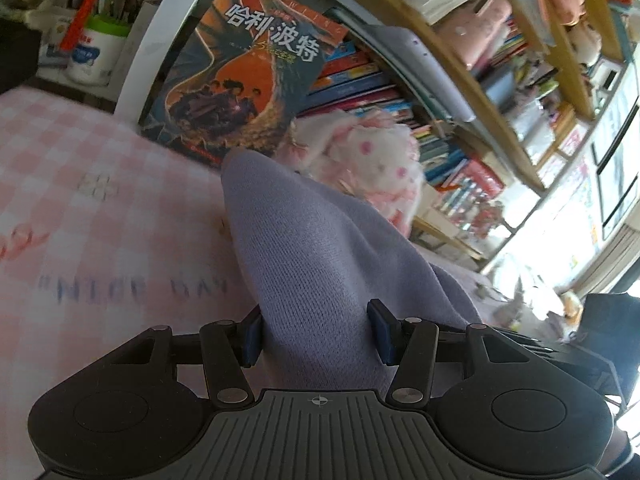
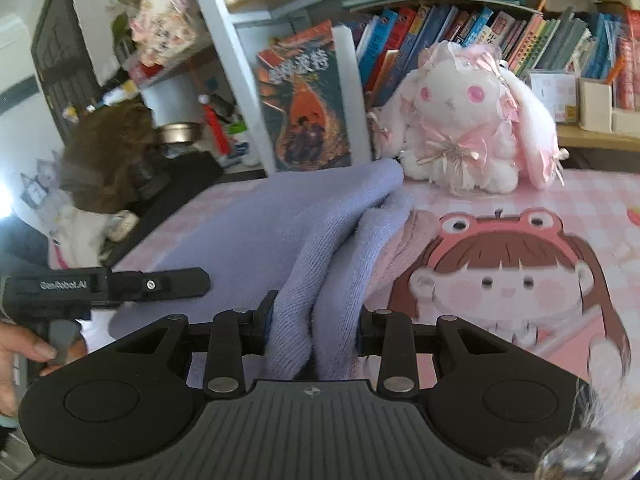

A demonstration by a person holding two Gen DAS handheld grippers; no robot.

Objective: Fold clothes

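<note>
A lavender knit garment (image 1: 312, 248) is bunched between the blue pads of my left gripper (image 1: 318, 330), which is shut on it. The cloth rises in a peak above the pink checked tablecloth (image 1: 80, 184). In the right wrist view the same lavender garment (image 2: 320, 224) runs in two thick folds into my right gripper (image 2: 312, 326), which is shut on it too. A pale pink layer (image 2: 404, 240) shows beneath its right edge. The left gripper's body (image 2: 108, 286) appears at the left of that view, with a person's hand (image 2: 24, 356) on it.
A pink and white plush rabbit (image 2: 472, 120) sits at the back of the table, just beyond the garment. An upright book (image 1: 240, 76) leans beside it. Shelves of books (image 2: 520, 28) line the back. A cartoon girl print (image 2: 508, 276) covers the tablecloth at right.
</note>
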